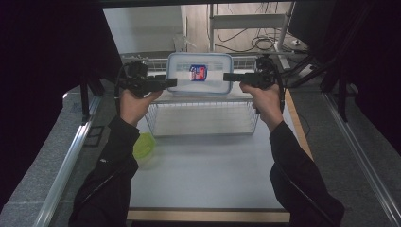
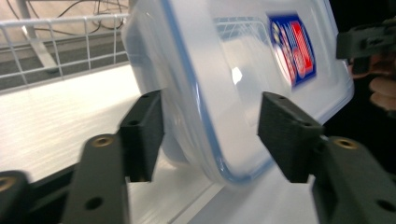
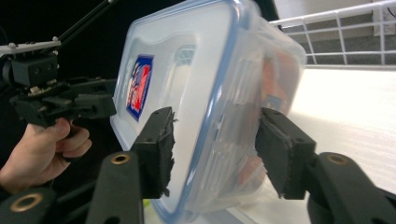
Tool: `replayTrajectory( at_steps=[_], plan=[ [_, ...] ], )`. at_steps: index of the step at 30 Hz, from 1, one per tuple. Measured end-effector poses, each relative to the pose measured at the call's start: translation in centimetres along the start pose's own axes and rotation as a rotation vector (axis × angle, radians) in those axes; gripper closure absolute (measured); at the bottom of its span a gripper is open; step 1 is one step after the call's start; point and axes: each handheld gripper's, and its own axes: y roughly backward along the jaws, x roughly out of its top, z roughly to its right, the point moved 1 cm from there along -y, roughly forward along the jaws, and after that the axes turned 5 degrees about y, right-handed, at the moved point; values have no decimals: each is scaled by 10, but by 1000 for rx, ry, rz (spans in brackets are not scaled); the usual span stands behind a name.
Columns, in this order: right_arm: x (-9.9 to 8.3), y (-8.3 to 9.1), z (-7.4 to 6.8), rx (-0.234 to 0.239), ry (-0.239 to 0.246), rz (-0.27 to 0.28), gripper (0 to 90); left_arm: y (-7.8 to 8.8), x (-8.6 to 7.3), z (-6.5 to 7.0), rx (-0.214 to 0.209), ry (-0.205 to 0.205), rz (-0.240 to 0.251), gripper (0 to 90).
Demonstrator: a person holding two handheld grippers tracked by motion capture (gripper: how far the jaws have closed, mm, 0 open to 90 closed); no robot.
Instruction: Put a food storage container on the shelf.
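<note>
Lidded plastic box (image 1: pixel 200 73) up on edge above wire basket (image 1: pixel 203 118), over far rim. Left tongs (image 2: pixel 210 135) and right tongs (image 3: pixel 215 149) straddle box ends, pads slack, no squeeze. Release evenly; lower flat into basket.

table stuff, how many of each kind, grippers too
grippers: 2, left and right
clear lidded box: 1
wire basket: 1
green bowl: 1
total: 5
</note>
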Motion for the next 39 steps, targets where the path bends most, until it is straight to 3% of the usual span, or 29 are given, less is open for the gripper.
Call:
replayTrajectory(
  at_steps=[2,8,9,10,11,12,15,17,18,20,21,22,23,24,25,27,33,39],
  plan=[
    [-1,-1,7,10,-41,21,456,-3,-1,-2,-18,26,10,392],
    [1,-1,14,0,-56,47,444,-8,-2,0,-27,25,19,377],
    [1,-1,14,-13,-50,54,449,-8,-2,1,-27,25,33,359],
    [3,1,12,-73,0,55,452,-8,-2,1,-34,23,48,315],
    [3,1,12,-73,0,55,452,-7,-2,2,-37,24,63,315],
    [4,3,11,-120,39,59,442,-5,-1,4,-13,-3,74,276],
    [3,9,10,-139,66,70,451,0,-4,8,21,-39,88,272],
    [1,16,7,-146,95,79,487,7,-8,10,7,-49,108,275],
    [-1,20,6,-149,112,82,518,11,-11,11,3,-56,122,289],
    [-9,30,1,-149,159,84,651,19,-23,17,31,-91,135,430],
    [-9,30,1,-149,159,84,651,19,-23,17,31,-91,135,490],
    [-17,32,-5,-150,203,53,752,21,-29,19,39,-110,133,563],
    [-17,32,-5,-150,203,53,752,21,-33,21,39,-119,131,563],
    [-20,32,-8,-149,219,41,802,19,-38,22,29,-130,118,626],
    [-28,26,-14,-155,284,-18,871,14,-42,24,48,-148,90,745],
    [-32,19,-17,-181,333,-53,894,6,-43,25,60,-155,66,806],
    [-32,2,-17,-194,349,-96,896,-7,-39,24,73,-133,69,855],
    [-31,-6,-8,-203,313,-84,896,-12,-39,15,88,-75,85,852]
  ],
)
